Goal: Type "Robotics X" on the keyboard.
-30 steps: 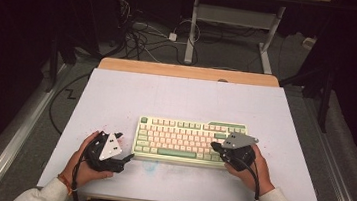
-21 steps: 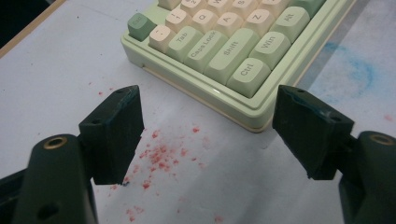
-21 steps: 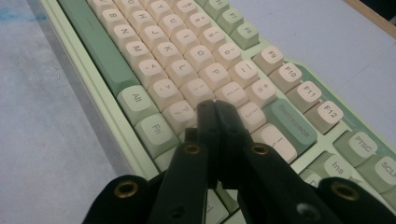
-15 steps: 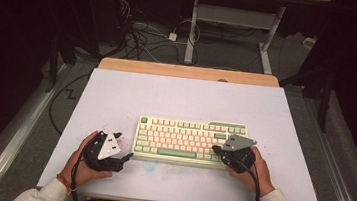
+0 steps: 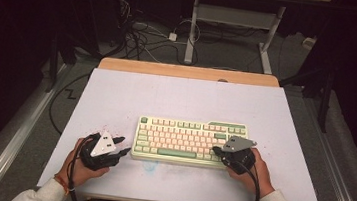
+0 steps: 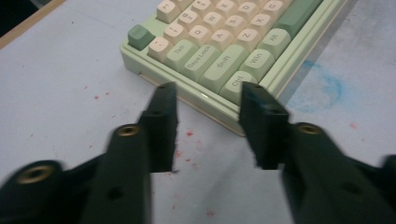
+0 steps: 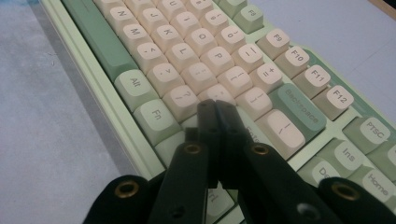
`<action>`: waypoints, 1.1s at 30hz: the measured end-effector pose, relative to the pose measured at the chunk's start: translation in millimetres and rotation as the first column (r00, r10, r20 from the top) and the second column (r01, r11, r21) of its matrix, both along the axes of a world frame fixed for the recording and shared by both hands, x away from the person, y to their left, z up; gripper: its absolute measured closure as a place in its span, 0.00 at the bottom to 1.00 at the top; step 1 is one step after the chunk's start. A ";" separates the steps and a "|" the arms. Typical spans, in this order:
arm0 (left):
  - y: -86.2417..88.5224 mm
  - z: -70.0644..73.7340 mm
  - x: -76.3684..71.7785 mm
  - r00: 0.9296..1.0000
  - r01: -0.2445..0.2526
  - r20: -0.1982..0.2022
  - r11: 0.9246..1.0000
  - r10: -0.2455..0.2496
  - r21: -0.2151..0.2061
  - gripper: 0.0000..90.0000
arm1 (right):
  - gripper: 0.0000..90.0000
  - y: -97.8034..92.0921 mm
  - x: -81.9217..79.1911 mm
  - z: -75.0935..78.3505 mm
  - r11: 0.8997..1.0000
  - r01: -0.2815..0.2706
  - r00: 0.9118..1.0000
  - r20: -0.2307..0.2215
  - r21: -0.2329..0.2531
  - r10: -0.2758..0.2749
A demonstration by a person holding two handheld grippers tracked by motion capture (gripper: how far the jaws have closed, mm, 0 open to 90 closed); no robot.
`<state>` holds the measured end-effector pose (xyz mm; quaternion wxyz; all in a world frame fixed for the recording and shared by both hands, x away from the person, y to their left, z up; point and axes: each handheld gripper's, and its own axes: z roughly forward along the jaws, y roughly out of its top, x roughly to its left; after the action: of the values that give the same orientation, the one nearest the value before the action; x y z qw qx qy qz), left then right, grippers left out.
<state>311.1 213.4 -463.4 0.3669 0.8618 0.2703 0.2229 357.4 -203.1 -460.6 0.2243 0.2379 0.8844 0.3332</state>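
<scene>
Right gripper point(image 7: 215, 105) has slid left over the pastel green-and-cream keyboard point(image 5: 189, 142), jaws closed to press; left gripper point(image 6: 208, 98) jaws open beside it.

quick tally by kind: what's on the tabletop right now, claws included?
Keyboard: 1, green and cream
Claw: 2, left claw open beside the keyboard's left end, right claw shut over the keys at its right end
Hand: 2, left hand, right hand
Total: 5
</scene>
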 end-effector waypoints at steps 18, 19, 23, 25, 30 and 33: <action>-7.2 13.1 6.2 0.996 0.010 -0.092 1.000 -0.009 0.011 0.97 | 1.00 0.3 -1.8 -1.6 1.000 0.007 1.000 0.012 0.004 -0.007; -8.5 13.4 7.1 0.995 0.010 -0.095 1.000 -0.009 0.010 0.97 | 1.00 0.4 -1.9 -1.7 1.000 0.006 1.000 0.013 0.003 -0.006; -18.1 14.9 15.1 0.995 0.023 -0.100 1.000 -0.021 0.017 0.97 | 1.00 0.2 -1.6 -1.9 1.000 0.007 1.000 0.010 0.007 -0.007; -24.0 16.2 18.4 0.994 0.037 -0.101 0.999 -0.035 0.025 0.97 | 1.00 0.3 -1.6 -1.9 1.000 0.006 1.000 0.012 0.005 -0.006; -36.7 19.1 24.4 0.993 0.057 -0.106 0.998 -0.053 0.033 0.97 | 1.00 0.4 -2.0 -2.2 1.000 0.006 1.000 0.015 0.005 -0.006; -45.0 19.9 28.8 0.992 0.071 -0.109 0.997 -0.066 0.042 0.97 | 1.00 0.3 -1.7 -2.1 1.000 0.005 1.000 0.014 0.005 -0.005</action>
<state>340.0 168.4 -443.5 0.3392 0.8896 0.2545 0.1698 355.7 -202.9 -462.7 0.2306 0.2381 0.8814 0.3366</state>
